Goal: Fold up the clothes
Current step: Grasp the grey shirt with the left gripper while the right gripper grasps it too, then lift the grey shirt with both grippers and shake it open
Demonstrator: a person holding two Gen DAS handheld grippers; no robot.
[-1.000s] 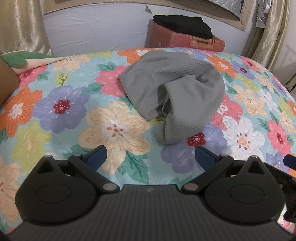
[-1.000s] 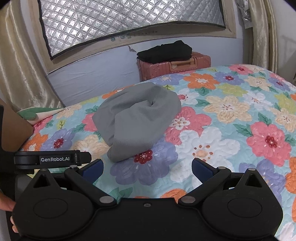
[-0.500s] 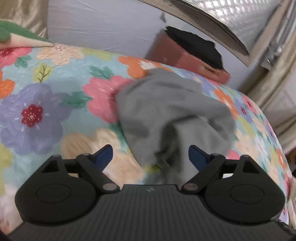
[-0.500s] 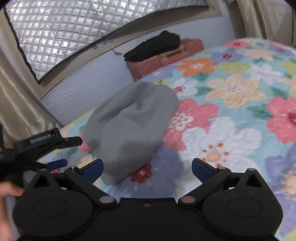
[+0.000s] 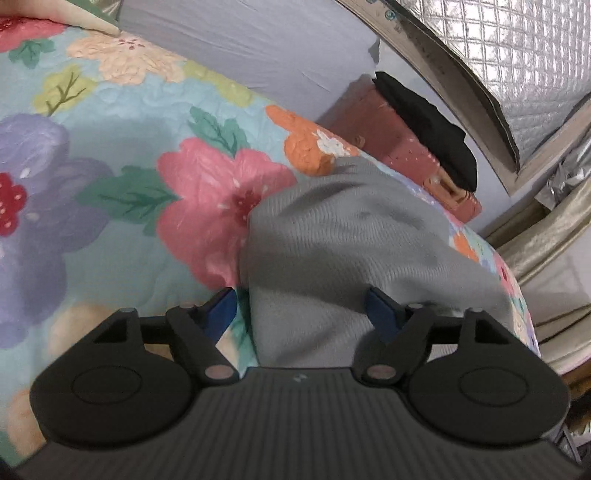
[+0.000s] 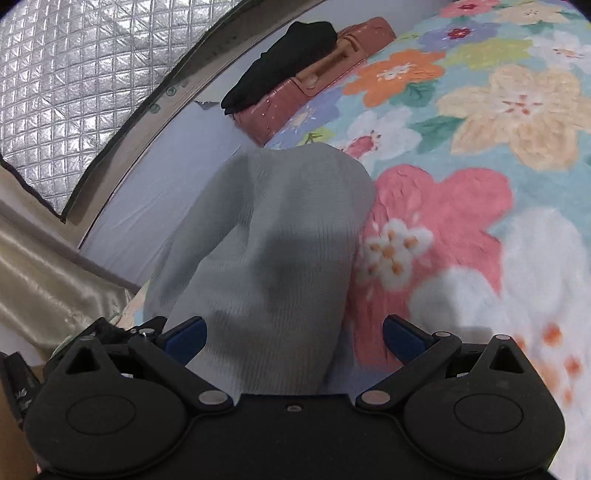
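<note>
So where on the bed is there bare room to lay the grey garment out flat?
Right of the grey garment, the floral bedspread lies bare to the frame edge. Left of it, the bedspread is bare up to the pillow corner. It is crowded behind: the pink suitcase with black clothes on it. Left claw and right claw straddle the garment, open.

left gripper [image 5: 301, 308] wide open, straddling grey garment [image 5: 354, 254] | floral quilt [image 5: 110, 192] beneath | suitcase [image 5: 402, 144] at 1 o'clock

Floral quilt [image 5: 110, 192] spread across the frame; pink suitcase [image 5: 402, 144] seen upper right, black folded garment [image 5: 428, 125] laid on top; quilted foil panel [image 6: 74, 74] upper left.
</note>
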